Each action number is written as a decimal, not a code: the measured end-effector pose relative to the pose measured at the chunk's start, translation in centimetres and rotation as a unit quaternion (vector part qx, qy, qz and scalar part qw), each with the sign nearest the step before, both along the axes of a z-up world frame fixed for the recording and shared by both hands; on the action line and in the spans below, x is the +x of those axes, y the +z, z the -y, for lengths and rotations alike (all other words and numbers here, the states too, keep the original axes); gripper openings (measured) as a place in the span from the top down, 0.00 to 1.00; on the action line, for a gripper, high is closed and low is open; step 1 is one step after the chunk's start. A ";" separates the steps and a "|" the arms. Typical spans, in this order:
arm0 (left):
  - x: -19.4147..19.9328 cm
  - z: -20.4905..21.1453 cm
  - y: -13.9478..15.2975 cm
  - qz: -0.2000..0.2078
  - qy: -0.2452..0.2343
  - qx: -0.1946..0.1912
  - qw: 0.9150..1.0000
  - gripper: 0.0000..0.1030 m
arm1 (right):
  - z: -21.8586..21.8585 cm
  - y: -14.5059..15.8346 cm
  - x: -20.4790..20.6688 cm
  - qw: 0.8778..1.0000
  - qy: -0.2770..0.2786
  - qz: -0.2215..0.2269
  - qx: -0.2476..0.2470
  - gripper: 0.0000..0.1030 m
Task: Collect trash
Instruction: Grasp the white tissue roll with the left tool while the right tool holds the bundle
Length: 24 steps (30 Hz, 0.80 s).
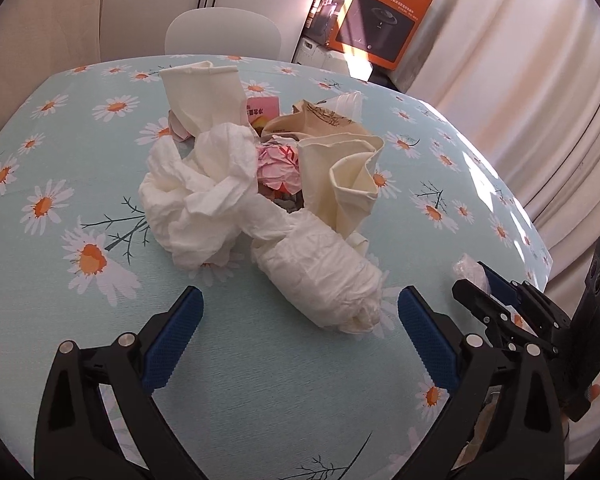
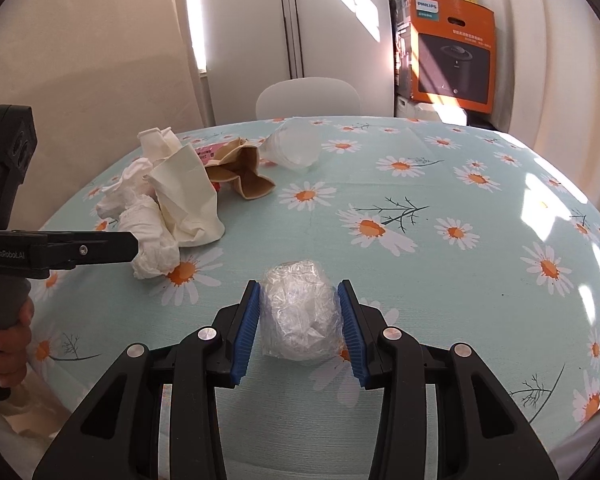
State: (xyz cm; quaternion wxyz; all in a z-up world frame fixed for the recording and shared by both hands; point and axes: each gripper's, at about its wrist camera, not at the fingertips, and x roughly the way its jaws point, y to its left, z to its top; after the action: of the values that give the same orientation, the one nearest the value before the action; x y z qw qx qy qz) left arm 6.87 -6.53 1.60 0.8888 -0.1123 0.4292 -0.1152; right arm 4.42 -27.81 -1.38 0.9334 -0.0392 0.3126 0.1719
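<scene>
A pile of trash lies on the daisy tablecloth: crumpled white tissues [image 1: 204,196], a rolled tissue [image 1: 320,276], cream paper bags [image 1: 348,176], a pink wrapper [image 1: 278,168] and a brown paper bag [image 1: 324,120]. My left gripper [image 1: 300,308] is open just in front of the rolled tissue, empty. My right gripper [image 2: 298,308] is shut on a crumpled clear plastic ball [image 2: 300,316] that rests on the table. The right gripper [image 1: 474,280] also shows at the right of the left wrist view. The pile also shows in the right wrist view [image 2: 172,200], to the left.
A clear plastic cup [image 2: 296,146] lies on its side behind the pile. A white chair [image 2: 308,96] stands at the table's far edge. An orange Philips box [image 2: 452,48] stands by the curtains. The tablecloth [image 2: 460,280] stretches to the right.
</scene>
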 end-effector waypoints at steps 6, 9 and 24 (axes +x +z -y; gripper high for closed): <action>1.5 1.5 -0.1 -0.003 0.005 0.020 1.000 0.39 | 1.0 0.0 0.1 1.000 -0.001 -0.002 0.007 0.63; 1.7 1.8 0.0 0.002 0.006 0.038 0.999 0.41 | 1.3 0.0 0.0 1.000 -0.001 -0.004 0.009 0.63; -2.0 1.0 2.4 0.073 0.000 0.118 0.990 0.42 | -1.2 0.3 0.2 1.000 0.020 -0.007 0.011 0.63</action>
State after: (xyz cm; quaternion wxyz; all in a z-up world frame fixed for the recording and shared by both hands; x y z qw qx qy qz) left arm 4.90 -7.50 4.05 0.9249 0.0022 0.3735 -0.0718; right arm 4.63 -26.57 -1.07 0.9277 -0.0341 0.3168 0.1946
